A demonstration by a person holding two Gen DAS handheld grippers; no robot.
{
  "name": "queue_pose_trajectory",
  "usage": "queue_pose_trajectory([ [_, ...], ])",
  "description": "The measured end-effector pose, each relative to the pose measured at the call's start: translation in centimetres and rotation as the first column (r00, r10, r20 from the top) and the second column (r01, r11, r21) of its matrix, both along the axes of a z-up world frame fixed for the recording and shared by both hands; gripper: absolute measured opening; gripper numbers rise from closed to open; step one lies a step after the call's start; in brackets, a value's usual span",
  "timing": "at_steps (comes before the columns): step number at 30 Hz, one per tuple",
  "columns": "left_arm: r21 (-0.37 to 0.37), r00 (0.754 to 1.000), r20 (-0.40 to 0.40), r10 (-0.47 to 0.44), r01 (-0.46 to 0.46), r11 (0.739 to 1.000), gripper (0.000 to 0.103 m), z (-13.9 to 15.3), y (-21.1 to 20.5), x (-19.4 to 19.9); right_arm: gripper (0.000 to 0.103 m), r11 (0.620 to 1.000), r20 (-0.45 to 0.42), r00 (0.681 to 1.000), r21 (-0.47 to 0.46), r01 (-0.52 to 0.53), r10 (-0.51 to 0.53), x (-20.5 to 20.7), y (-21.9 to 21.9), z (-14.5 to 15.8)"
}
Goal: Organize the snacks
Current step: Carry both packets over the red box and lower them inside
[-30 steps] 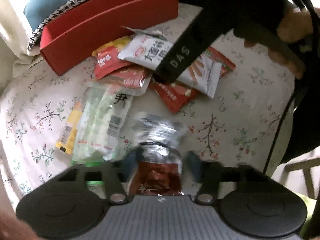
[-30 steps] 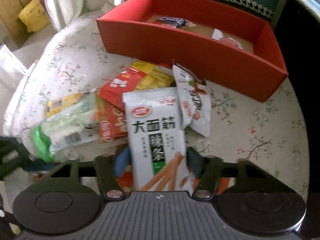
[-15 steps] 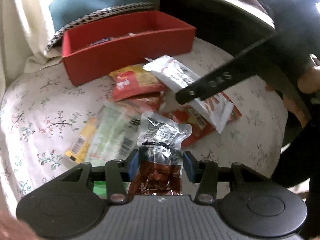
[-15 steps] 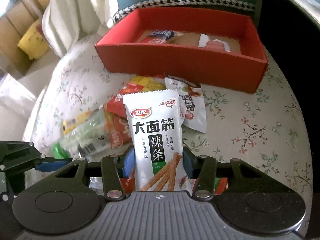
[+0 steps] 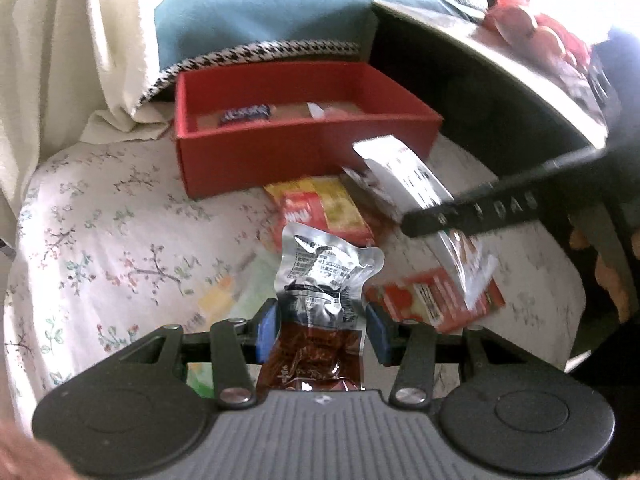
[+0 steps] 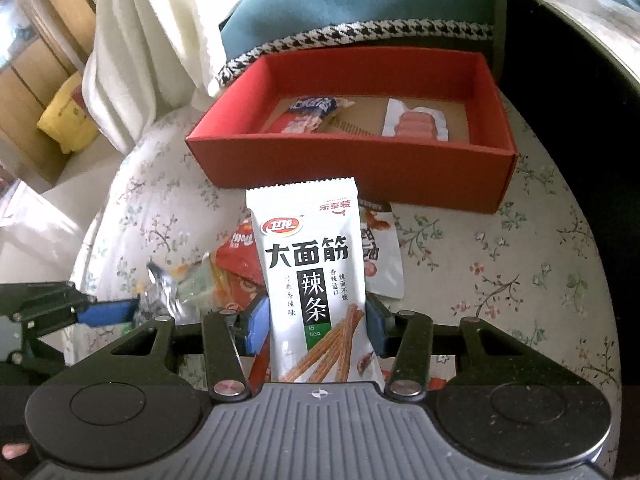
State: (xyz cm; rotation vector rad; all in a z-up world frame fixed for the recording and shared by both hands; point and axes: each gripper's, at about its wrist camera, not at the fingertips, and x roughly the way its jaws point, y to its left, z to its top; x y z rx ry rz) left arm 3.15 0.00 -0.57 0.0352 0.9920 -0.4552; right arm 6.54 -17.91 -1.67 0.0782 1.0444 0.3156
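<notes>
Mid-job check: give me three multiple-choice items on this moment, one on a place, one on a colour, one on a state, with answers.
1. Where does the blue-wrapped bar lie?
A. inside the box
B. on the floral cloth
C. in the left tongs

2. What colour is the box?
A. green
B. red
C. white

3. What are the right tongs doing?
A. standing open and empty
B. closed on the white spicy-strip packet
C. closed on the box wall

Answers:
1 A, it rests on the box floor.
2 B, its walls are red.
3 B, both pads press the packet's sides.

Right hand-held gripper (image 6: 318, 324) clamping white spicy-strip packet (image 6: 314, 276), red box (image 6: 360, 160) beyond, floral cloth (image 6: 500, 272)
</notes>
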Motion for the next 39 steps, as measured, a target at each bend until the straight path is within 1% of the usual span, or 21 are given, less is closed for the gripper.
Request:
queue_pose_trajectory([
  [11, -0.089, 0.992, 0.048, 0.114, -0.109, 0.99, 0.04, 1.5, 1.0, 3.1, 0.057, 0.998, 0.047, 0.998, 0.044, 0.038, -0.04, 1.3, -0.9, 1.5],
  [17, -0.086, 0.988, 0.085, 0.129, -0.122, 0.989, 0.04, 2.0, 0.9, 4.3, 0.057, 0.996, 0.075, 0.995, 0.059, 0.064, -0.069, 2.4, -1.3, 2.3],
  [25, -0.097, 0.984, 0.113, 0.139, -0.129, 0.987, 0.04, 2.7, 0.6, 6.2, 0.057, 0.993, 0.101, 0.989, 0.062, 0.101, -0.107, 3.6, -1.8, 2.5],
  [30, -0.115, 0.979, 0.123, 0.162, -0.148, 0.982, 0.04, 3.2, 0.4, 8.4, 0.057, 0.991, 0.124, 0.985, 0.071, 0.115, -0.123, 4.8, -1.8, 2.8],
  [34, -0.113, 0.975, 0.143, 0.172, -0.157, 0.981, 0.04, 3.3, 0.1, 10.5, 0.057, 0.987, 0.148, 0.977, 0.077, 0.142, -0.152, 6.6, -2.2, 3.2],
  [39, -0.126, 0.97, 0.142, 0.2, -0.183, 0.975, 0.04, 3.2, -0.1, 13.1, 0.057, 0.984, 0.149, 0.974, 0.076, 0.158, -0.168, 8.5, -2.5, 2.9],
])
